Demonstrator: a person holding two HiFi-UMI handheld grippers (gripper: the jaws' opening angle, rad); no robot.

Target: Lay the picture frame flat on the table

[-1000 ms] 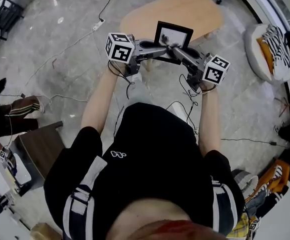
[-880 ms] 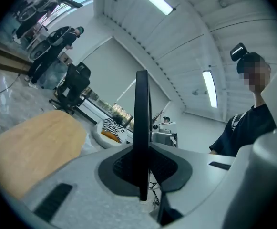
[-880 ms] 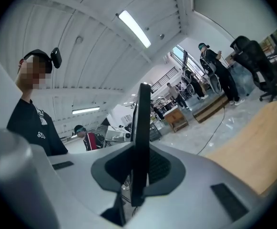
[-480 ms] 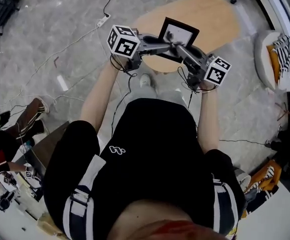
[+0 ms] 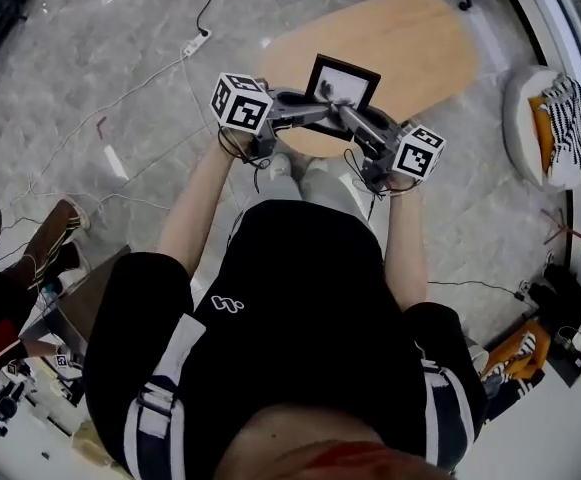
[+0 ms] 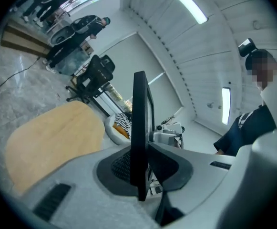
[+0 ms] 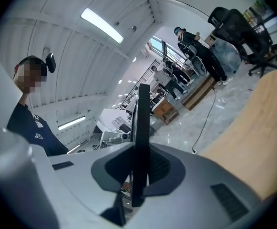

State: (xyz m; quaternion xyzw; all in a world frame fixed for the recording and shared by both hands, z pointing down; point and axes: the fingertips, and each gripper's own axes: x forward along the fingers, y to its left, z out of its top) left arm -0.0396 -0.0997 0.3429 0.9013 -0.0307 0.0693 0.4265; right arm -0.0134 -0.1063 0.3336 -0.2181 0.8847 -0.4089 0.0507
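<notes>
As its jaws have just been opening, left claw (image 6: 142, 168): the pads sit against both faces of the picture frame (image 5: 345, 78) at its lower edge, and this looks the looser grip.
Right claw (image 7: 139, 168): closed on the same lower edge, just beside the left one.
Risk at the claws: if the left lets go before the frame rests on anything, the frame will likely swing around the right claw and twist out.
Frame, place: held over the near rim of the worktop (image 5: 420, 38); whether its lower edge touches the wood I cannot tell.
Risk at the frame: both grips crowd the middle of one edge, so the free top could tip over and slap down hard.
Frame, pointing: it stands on edge, with its face turned up toward the person and its top edge away from them, over the worktop.
Frame, long axis: the held edge runs side to side between the claws; the steep view does not settle which side is longer.
Risk at the worktop: laid this close to the rim, the frame may overhang and slide to the floor (image 5: 120, 68).
</notes>
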